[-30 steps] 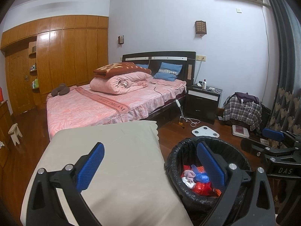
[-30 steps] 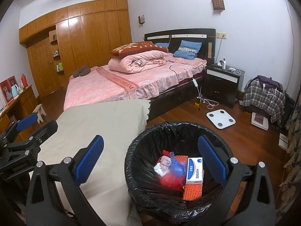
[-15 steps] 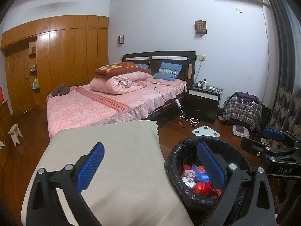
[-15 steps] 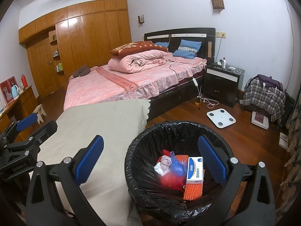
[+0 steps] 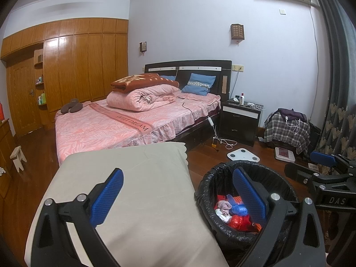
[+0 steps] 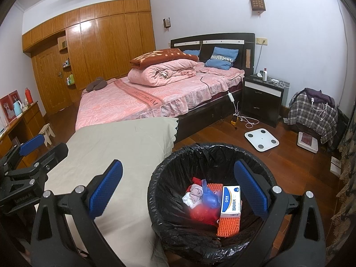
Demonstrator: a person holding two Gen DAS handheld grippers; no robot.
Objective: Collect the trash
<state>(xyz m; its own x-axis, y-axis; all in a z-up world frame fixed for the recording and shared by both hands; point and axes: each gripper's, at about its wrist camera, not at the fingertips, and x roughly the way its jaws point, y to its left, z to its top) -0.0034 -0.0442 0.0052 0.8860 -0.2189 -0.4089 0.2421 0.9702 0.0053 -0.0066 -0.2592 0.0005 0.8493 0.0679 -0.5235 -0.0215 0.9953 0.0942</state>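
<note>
Black plastic lines the round trash bin, which stands on the wooden floor just to the right of a beige-covered table. Inside the bin lies a small heap of trash: a white and blue box resting on an orange foam net, a crumpled blue bag, a pinkish wad and something red underneath. The right gripper hangs over the near rim of the bin, its blue-padded jaws spread wide with nothing between them; one pad sits over the table edge, the other over the bin's right side. The left gripper is held a little further left, over the tablecloth, jaws likewise wide apart and empty, its right pad overlapping the bin as seen from its own camera. Each gripper shows at the edge of the other's view. Far behind, a bed with a pink cover carries a rolled quilt and blue pillows. To its right stand a dark nightstand, a white scale on the floor and a plaid-draped heap. Wooden wardrobes fill the far left wall.
</note>
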